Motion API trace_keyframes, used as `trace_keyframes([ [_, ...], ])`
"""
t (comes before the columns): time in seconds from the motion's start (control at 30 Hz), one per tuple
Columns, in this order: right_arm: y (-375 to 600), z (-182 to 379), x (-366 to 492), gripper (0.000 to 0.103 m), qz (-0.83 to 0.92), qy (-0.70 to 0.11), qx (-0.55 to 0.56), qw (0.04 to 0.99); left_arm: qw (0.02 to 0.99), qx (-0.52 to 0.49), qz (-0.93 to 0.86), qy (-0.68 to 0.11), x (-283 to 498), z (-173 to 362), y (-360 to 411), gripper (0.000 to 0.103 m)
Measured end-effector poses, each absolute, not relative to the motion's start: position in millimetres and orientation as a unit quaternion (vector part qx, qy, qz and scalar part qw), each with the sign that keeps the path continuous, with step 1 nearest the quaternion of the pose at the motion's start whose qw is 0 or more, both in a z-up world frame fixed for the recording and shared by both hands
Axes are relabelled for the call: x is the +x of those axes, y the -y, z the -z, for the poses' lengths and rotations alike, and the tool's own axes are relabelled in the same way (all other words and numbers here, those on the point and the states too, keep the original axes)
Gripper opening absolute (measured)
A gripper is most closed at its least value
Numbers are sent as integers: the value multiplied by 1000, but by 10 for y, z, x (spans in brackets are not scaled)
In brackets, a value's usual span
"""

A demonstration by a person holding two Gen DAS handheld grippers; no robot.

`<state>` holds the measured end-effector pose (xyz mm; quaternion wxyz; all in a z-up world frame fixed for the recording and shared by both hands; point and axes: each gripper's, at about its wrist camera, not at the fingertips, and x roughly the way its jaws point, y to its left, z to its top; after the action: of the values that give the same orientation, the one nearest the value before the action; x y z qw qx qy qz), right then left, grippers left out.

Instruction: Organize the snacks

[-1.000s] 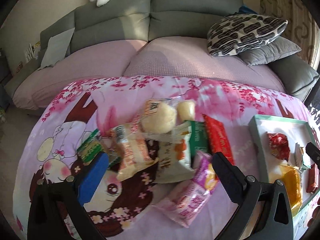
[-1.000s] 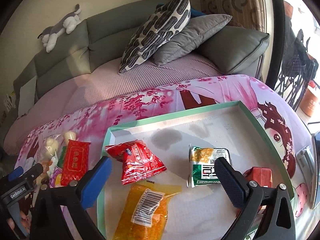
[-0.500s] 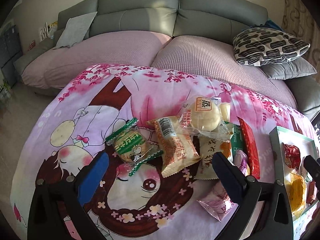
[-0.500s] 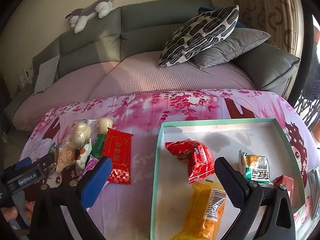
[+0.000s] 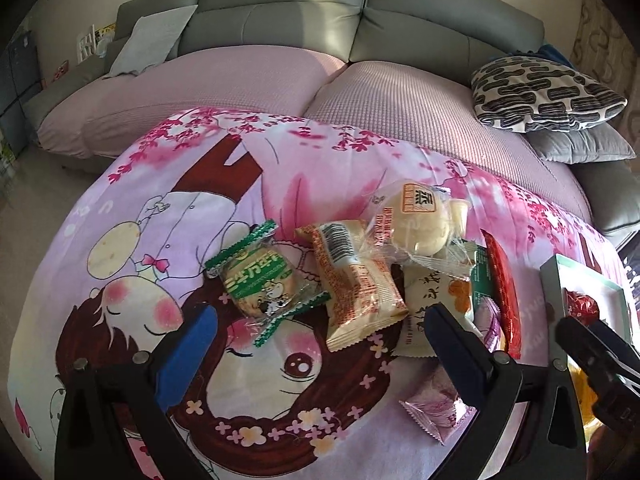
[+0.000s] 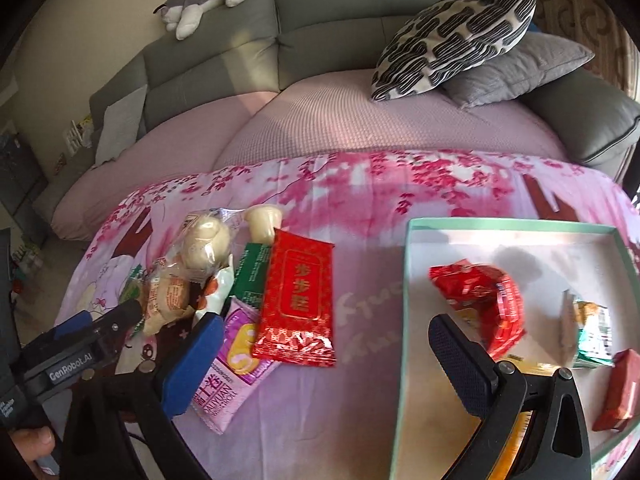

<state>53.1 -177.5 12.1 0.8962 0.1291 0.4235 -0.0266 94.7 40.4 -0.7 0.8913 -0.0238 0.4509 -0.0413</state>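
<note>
Both my grippers have swung left, away from the tray point(image 6: 406, 300), toward the loose snack pile. Left gripper point(image 5: 316, 336) and right gripper point(image 6: 320, 344) are wide open, holding nothing. I judge the red packet point(image 6: 298, 296) comes next

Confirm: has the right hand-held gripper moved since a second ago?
Yes. The right hand-held gripper has swung left: the tray, once filling its view, now sits at the right, and the flat red packet outside it lies between the fingers.
</note>
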Motion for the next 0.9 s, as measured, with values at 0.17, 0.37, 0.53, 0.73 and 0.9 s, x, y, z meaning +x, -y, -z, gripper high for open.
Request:
trace_keyframes([
  [0.17, 1765, 32, 685, 99, 9, -440, 156, 884, 895, -42, 52, -440, 983, 28, -402, 103],
  [0.37, 1778, 130, 826, 86, 4, -453, 160, 877, 894, -77, 57, -438, 1068, 76, -471, 103],
  [0.53, 1809, 197, 921, 75, 3, -460, 166, 873, 889, -101, 66, -442, 1143, 138, -481, 103],
  [0.73, 1802, 311, 1018, 62, -4, -471, 169, 866, 883, -91, 72, -454, 1227, 247, -377, 102],
  [0.9, 1781, 321, 1061, 59, 3, -472, 153, 868, 883, -72, 72, -459, 1249, 284, -301, 86],
])
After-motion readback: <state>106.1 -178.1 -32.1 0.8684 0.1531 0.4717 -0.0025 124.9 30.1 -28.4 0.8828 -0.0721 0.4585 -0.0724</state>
